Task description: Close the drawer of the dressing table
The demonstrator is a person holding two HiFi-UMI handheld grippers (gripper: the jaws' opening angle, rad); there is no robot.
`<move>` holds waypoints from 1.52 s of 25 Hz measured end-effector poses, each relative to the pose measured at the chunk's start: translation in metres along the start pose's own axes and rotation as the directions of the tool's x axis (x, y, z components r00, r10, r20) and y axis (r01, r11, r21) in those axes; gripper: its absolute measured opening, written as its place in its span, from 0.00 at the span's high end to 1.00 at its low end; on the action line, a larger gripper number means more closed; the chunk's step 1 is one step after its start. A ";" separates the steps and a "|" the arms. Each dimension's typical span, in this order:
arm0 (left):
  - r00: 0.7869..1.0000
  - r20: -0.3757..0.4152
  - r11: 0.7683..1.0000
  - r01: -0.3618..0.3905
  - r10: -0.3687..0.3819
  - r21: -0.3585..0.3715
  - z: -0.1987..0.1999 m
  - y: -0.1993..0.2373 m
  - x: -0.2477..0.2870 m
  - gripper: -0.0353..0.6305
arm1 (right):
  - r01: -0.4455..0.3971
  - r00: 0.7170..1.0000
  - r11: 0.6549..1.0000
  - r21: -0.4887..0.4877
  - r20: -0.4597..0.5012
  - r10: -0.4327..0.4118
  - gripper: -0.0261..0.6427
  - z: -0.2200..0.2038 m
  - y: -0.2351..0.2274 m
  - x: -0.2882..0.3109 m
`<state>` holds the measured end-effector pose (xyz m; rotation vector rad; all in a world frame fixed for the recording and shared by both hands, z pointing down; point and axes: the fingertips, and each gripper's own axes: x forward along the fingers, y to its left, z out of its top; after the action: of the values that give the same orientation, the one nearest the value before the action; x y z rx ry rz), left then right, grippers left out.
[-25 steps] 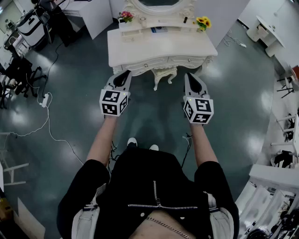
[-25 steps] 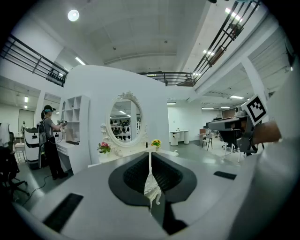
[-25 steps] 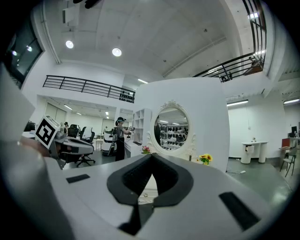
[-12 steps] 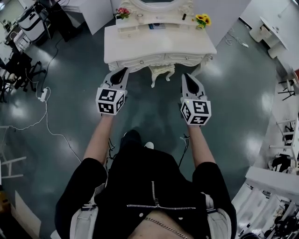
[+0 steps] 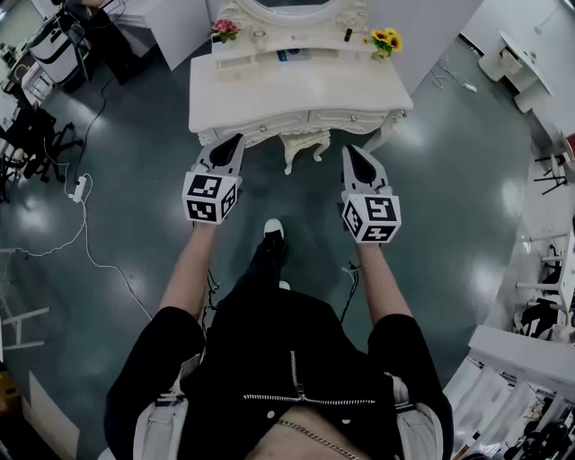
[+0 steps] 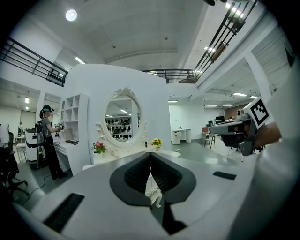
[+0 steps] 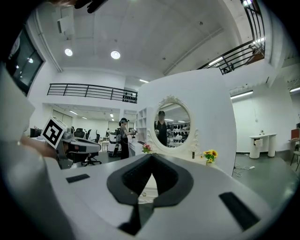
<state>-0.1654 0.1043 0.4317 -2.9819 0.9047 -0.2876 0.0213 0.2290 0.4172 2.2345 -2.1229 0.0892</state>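
Note:
The white carved dressing table with its oval mirror stands ahead at the top of the head view. Its drawer fronts with small knobs face me; I cannot tell from here whether one stands out. My left gripper is shut and empty, its tip just short of the table's left front edge. My right gripper is also shut and empty, a little short of the right front. The left gripper view shows its own jaws closed below the mirror, and the right gripper view shows closed jaws too.
Pink flowers and yellow flowers stand on the table's back shelf. A cable with a power strip lies on the floor at left. White desks are at the right, chairs at the left. My shoe is stepping forward.
I have walked toward the dressing table, and both grippers have come nearer its front edge. One foot has swung forward between them.

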 end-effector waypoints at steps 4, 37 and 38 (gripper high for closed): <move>1.000 -0.002 1.000 0.000 0.000 -0.006 0.003 0.016 0.037 0.91 | -0.006 1.000 1.000 -0.001 0.002 0.006 0.95 0.006 -0.018 0.035; 0.983 -0.081 0.984 -0.172 0.167 -0.053 0.017 0.188 0.349 0.91 | -0.219 0.975 0.976 -0.008 -0.039 0.218 0.95 0.016 -0.168 0.420; 0.980 -0.078 0.980 -0.190 0.185 -0.055 0.020 0.192 0.356 0.91 | -0.237 0.971 0.972 -0.011 -0.038 0.236 0.95 0.018 -0.173 0.432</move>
<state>0.0236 -0.2528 0.4611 -2.9288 1.2144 -0.3725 0.2165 -0.1937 0.4340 1.9456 -2.3513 0.1219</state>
